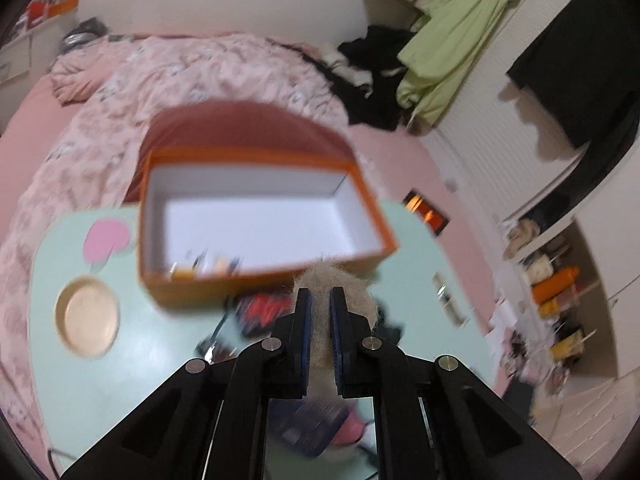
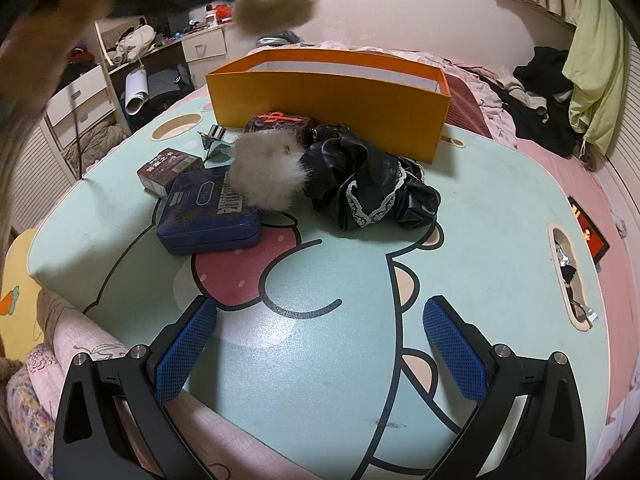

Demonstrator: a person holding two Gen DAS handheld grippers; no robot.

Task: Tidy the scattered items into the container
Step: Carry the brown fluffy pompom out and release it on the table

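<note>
On the mint worktop (image 2: 480, 208), a blue tin (image 2: 208, 216), a pale fluffy pom-pom (image 2: 266, 174) and crumpled black lace-trimmed cloth (image 2: 372, 184) lie before the orange box (image 2: 332, 100). The left gripper (image 1: 321, 294) fingers clamp a tan fur ball (image 1: 334, 276) held above; the right gripper (image 2: 320, 312) fingers stand apart.

The left wrist view is motion-blurred: small items inside the orange box (image 1: 256, 216) at its near wall are unreadable. The furry ball (image 1: 334, 280) is half hidden behind the pads.
</note>
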